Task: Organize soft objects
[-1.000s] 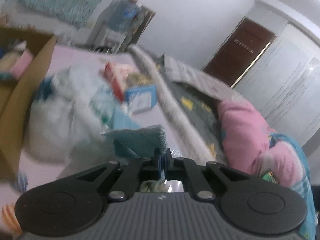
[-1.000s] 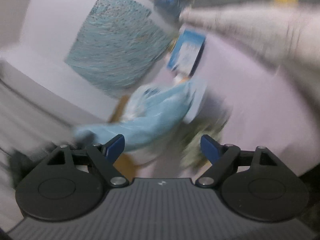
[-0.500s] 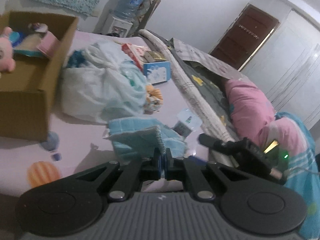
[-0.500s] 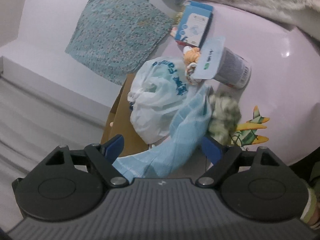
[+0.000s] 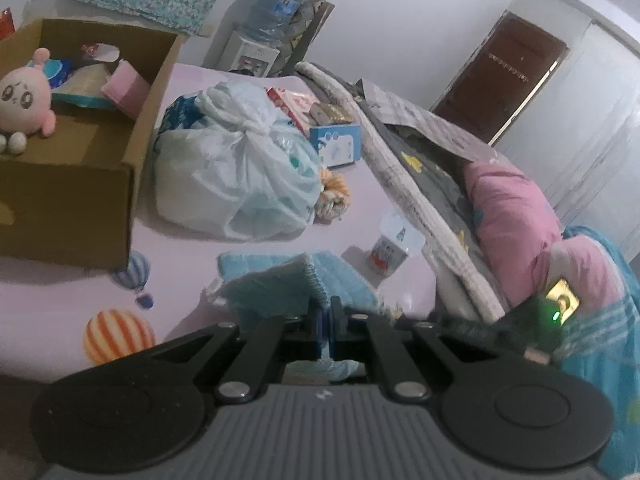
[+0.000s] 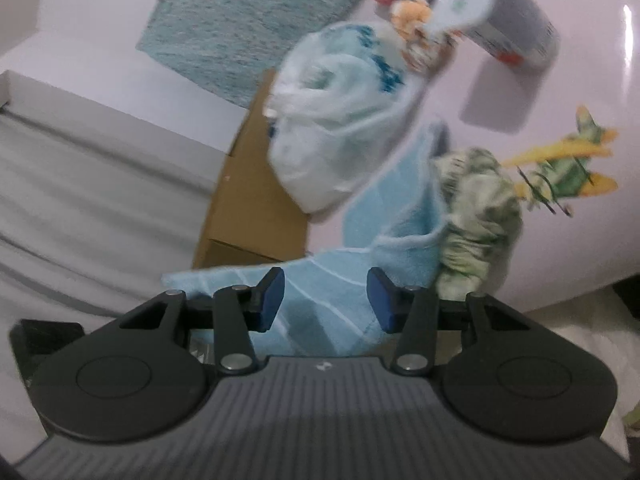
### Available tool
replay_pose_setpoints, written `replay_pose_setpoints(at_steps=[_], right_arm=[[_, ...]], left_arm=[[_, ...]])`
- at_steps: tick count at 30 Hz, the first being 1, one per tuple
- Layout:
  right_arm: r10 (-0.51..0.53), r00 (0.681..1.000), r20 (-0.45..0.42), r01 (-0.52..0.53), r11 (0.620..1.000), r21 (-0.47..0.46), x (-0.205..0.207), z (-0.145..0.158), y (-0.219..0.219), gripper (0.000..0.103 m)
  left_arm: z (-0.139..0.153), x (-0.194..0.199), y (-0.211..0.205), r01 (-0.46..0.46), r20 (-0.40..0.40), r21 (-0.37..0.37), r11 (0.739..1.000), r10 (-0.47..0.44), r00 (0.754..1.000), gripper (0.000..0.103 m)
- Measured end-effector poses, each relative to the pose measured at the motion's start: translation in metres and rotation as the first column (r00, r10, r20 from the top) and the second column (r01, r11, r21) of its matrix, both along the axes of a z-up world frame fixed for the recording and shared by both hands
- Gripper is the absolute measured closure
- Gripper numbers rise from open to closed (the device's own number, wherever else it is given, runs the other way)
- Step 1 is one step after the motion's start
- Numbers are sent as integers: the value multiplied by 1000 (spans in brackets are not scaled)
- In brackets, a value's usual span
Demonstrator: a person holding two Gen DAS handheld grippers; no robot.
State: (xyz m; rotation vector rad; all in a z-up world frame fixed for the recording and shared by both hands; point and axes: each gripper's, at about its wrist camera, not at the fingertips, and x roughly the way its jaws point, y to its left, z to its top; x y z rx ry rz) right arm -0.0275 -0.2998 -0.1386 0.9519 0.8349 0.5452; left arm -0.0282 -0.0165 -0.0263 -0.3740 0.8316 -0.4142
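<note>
A light blue towel lies partly lifted on the pink bedsheet, and my left gripper is shut on its raised edge. In the right wrist view the same towel runs between the blue pads of my right gripper. Those jaws are closing and still stand apart around the cloth. A fluffy green-and-white bundle lies against the towel's right side. The right gripper's dark body shows low at the right in the left wrist view.
An open cardboard box at the left holds a pink plush toy. Beside it sits a knotted white plastic bag, a small orange-and-white plush and a yogurt cup. Blankets and a pink pillow pile up at the right.
The right gripper has come up to the blue towel and its jaws have narrowed around it. The left gripper stays shut on the towel's edge, with the box now nearer in view.
</note>
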Motion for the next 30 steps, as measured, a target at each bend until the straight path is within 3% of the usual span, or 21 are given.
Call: replay_pose_setpoints(at_steps=[4,11,14,18,20,22,27,30], right_arm=[[-20,1000,-12,20,999,44,-1,-10,-8,56],[-85,994,70,84,996,17,-20,16,-47,51],[-141,987,70,148,985,-93,-25,23,-64,51],[-141,988,69,156,933,-325,-19,24,-65,52],[-107,991,77,129,908,-399,-13,25,-59,55],[-61,994,89,96,873,-478,-5,26,-48,65],[26,996,82,23,838,-545,11,24,-28,87],[17,995,101,46,807,-589,15,27,-27,90]], left_arm=[[-9,27,-13,6,-1,0,1000,-6,1000,99],[-39,78,-42,-1,-29,63,998,3,1000,99],[-53,93,-52,-3,-48,94,996,7,999,99],[-68,104,-59,-1,-76,127,992,11,997,99],[-74,107,-61,0,-86,142,990,12,996,99],[-78,108,-61,-6,-86,161,987,20,996,99],[-86,113,-59,-20,-110,163,986,39,993,98],[-87,114,-60,-22,-111,167,986,41,993,98]])
